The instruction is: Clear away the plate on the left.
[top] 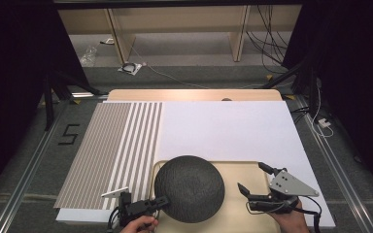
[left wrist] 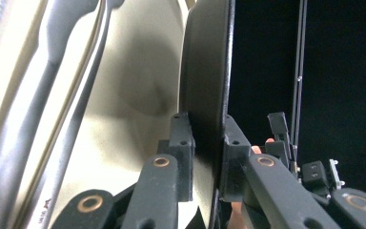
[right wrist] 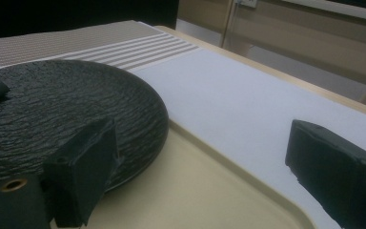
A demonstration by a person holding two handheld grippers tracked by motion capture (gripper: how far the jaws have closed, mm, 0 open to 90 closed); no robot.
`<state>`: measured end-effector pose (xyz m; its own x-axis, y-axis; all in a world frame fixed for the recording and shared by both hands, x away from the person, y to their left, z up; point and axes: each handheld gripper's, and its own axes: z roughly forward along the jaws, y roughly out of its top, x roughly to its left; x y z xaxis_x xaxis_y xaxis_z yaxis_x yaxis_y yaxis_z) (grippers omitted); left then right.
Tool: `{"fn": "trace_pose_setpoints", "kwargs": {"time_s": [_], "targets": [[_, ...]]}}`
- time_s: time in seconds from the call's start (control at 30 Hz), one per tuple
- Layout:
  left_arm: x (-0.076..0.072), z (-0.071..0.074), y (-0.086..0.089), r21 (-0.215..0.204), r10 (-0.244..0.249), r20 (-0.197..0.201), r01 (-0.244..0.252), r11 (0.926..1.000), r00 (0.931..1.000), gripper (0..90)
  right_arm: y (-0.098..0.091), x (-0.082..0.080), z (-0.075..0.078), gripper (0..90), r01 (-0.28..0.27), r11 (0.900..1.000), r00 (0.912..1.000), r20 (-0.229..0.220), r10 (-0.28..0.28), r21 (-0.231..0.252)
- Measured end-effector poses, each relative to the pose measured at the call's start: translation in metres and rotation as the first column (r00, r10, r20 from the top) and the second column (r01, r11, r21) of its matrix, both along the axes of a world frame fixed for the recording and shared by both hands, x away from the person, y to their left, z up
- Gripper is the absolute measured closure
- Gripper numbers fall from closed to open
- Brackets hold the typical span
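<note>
The tabletop [top: 233,126] is carrying a white mat with a striped one beside it, and a cream tray [top: 245,170] is sitting at my near edge. I am holding a dark textured plate [top: 190,188] over that tray, my left gripper [top: 161,203] pinching its rim so it tilts clear, while my right gripper [top: 255,187] is waiting alongside with jaws spread, gripping nothing
</note>
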<state>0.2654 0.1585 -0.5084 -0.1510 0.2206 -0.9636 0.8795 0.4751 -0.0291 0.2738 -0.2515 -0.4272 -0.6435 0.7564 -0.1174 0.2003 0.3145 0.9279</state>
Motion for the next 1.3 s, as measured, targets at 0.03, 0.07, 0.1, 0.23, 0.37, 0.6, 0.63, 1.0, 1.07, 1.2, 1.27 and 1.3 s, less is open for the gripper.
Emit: {"fn": "trace_pose_setpoints", "kwargs": {"time_s": [0.03, 0.07, 0.1, 0.23, 0.37, 0.6, 0.63, 1.0, 1.07, 1.2, 1.27, 1.3], "targets": [[0.000, 0.000, 0.000, 0.002, -0.004, 0.000, 0.004, 1.0000, 1.0000, 79.3, 0.000, 0.000, 0.000, 11.7, 0.000, 1.0000, 1.0000, 0.000, 0.000, 0.000], [0.000, 0.000, -0.001, 0.003, -0.006, 0.000, 0.006, 1.0000, 1.0000, 79.3, 0.000, 0.000, 0.000, 11.8, 0.000, 1.0000, 1.0000, 0.000, 0.000, -0.001], [0.000, 0.000, -0.002, 0.006, -0.011, -0.001, 0.011, 0.9999, 0.9999, 79.2, 0.000, 0.000, 0.000, 11.7, -0.001, 1.0000, 1.0000, 0.001, 0.001, -0.002], [0.000, -0.001, -0.005, 0.009, -0.023, 0.001, 0.023, 0.9997, 0.9997, 79.1, 0.000, 0.000, 0.000, 11.8, 0.000, 1.0000, 1.0000, -0.003, 0.000, 0.000], [0.001, -0.002, -0.010, 0.014, -0.038, -0.003, 0.038, 0.9992, 0.9993, 79.1, 0.000, 0.000, 0.000, 11.8, 0.000, 1.0000, 1.0000, -0.002, 0.000, -0.001], [0.001, -0.002, -0.016, 0.019, -0.066, -0.003, 0.066, 0.9977, 0.9978, 78.9, 0.000, 0.000, 0.000, 11.8, -0.001, 1.0000, 1.0000, -0.002, 0.001, 0.000], [0.001, -0.002, -0.017, 0.019, -0.067, -0.003, 0.067, 0.9976, 0.9977, 78.9, 0.000, 0.000, 0.000, 11.8, -0.001, 1.0000, 1.0000, -0.002, 0.001, 0.000], [0.002, -0.003, -0.024, 0.021, -0.089, -0.009, 0.089, 0.9958, 0.9960, 78.8, 0.000, 0.000, 0.000, 11.7, 0.000, 1.0000, 1.0000, -0.003, 0.000, 0.001], [0.002, -0.004, -0.025, 0.023, -0.093, -0.009, 0.093, 0.9954, 0.9956, 78.8, 0.000, 0.000, 0.000, 11.8, 0.000, 1.0000, 1.0000, -0.004, 0.000, 0.001], [0.001, -0.004, -0.029, 0.023, -0.099, -0.011, 0.100, 0.9948, 0.9950, 78.8, 0.000, 0.000, 0.000, 11.8, -0.001, 1.0000, 1.0000, -0.004, 0.001, 0.002], [0.001, -0.004, -0.030, 0.027, -0.109, -0.014, 0.109, 0.9937, 0.9940, 78.5, 0.000, 0.000, 0.000, 11.7, -0.001, 1.0000, 1.0000, -0.004, 0.001, 0.002], [0.002, -0.005, -0.031, 0.031, -0.113, -0.012, 0.113, 0.9931, 0.9935, 78.4, 0.000, 0.000, 0.000, 11.8, 0.000, 1.0000, 1.0000, -0.004, 0.000, 0.003]]}}
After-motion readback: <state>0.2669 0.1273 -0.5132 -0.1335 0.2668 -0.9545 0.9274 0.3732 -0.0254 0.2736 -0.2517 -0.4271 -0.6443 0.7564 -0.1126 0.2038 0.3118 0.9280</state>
